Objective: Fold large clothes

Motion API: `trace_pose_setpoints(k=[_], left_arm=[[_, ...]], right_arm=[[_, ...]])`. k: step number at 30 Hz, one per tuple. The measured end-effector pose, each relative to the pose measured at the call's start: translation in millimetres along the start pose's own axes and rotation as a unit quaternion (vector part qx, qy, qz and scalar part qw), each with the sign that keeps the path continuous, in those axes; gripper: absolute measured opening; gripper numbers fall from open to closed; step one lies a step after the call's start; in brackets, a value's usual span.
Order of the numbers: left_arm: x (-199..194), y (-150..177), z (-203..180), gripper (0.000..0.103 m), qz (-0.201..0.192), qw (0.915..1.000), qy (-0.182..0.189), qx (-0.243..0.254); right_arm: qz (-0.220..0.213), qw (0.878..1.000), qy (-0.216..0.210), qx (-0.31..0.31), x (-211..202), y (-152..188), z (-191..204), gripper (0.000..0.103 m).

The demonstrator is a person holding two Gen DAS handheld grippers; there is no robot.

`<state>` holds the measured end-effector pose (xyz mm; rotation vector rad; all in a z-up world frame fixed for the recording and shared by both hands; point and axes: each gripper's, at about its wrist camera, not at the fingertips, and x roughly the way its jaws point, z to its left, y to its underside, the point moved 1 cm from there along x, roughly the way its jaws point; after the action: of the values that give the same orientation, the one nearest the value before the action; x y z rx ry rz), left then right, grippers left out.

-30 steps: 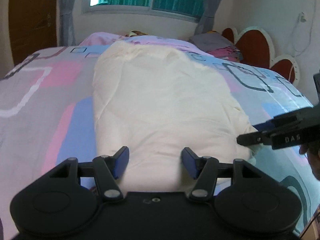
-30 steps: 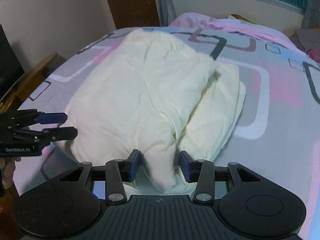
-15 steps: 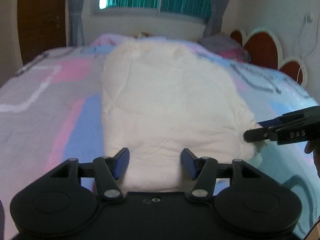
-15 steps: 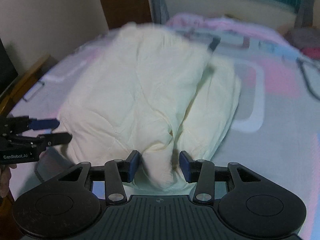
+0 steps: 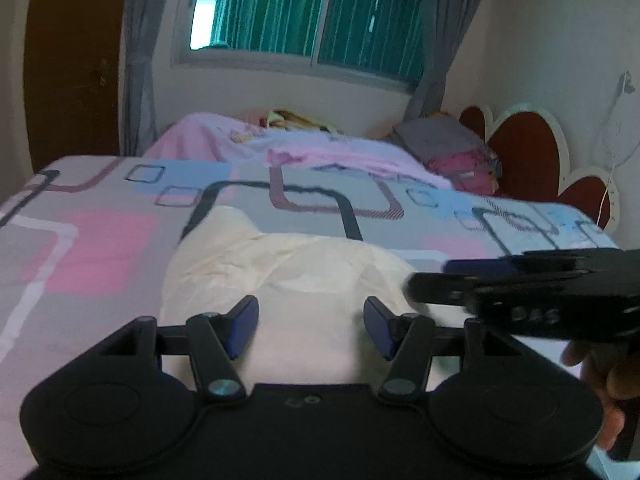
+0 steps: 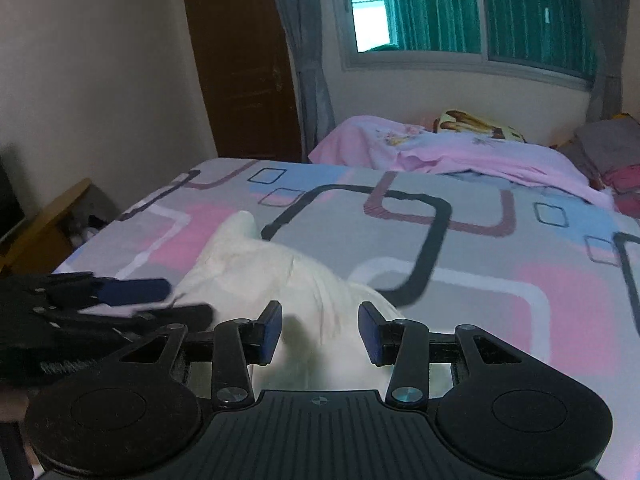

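Note:
A large cream garment [image 5: 288,276] lies bunched at the near edge of the bed; in the right wrist view [image 6: 280,276] it shows blurred. My left gripper [image 5: 311,327] is open, its blue pads low over the cloth's near part. My right gripper [image 6: 320,333] is open with a fold of the cream cloth between its pads, not pinched. The right gripper also shows in the left wrist view [image 5: 460,280] at the right, and the left gripper shows in the right wrist view [image 6: 160,300] at the left.
The bed [image 5: 100,240] has a grey, pink and blue patterned sheet. A pink blanket [image 5: 320,148] and pillows [image 5: 440,140] lie at the far end under the window. A brown door [image 6: 240,60] and a wooden piece [image 6: 48,216] stand on the left.
Both grippers have dropped low toward the near edge of the bed and tilted up. The cream garment now looks much shorter and bunched. The two grippers have come closer together.

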<state>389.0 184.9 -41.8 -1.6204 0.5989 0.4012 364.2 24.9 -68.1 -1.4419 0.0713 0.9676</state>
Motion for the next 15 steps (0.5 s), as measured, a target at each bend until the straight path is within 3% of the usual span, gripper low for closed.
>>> trace_pose_setpoints(k=[5, 8, 10, 12, 15], left_arm=[[28.6, 10.6, 15.0, 0.060, 0.025, 0.9993, -0.029, 0.002], [20.0, 17.6, 43.0, 0.075, 0.021, 0.9981, -0.056, -0.016], [6.7, 19.1, 60.0, 0.072, 0.016, 0.9969, -0.054, -0.056], [-13.0, 20.3, 55.6, 0.063, -0.002, 0.9970, -0.063, -0.044], [-45.5, 28.1, 34.5, 0.063, -0.032, 0.9976, -0.048, -0.037]], right_arm=[[0.045, 0.998, 0.034, -0.025, 33.1, 18.4, -19.4, 0.043], [0.053, 0.995, 0.082, 0.004, 26.9, 27.2, -50.6, 0.043], [0.048, 0.996, 0.070, 0.036, 13.6, 27.4, -64.8, 0.044], [0.008, 0.997, 0.062, 0.034, -14.4, 26.2, -58.3, 0.044], [-0.021, 0.999, 0.009, 0.030, -47.2, 30.6, -34.5, 0.044]])
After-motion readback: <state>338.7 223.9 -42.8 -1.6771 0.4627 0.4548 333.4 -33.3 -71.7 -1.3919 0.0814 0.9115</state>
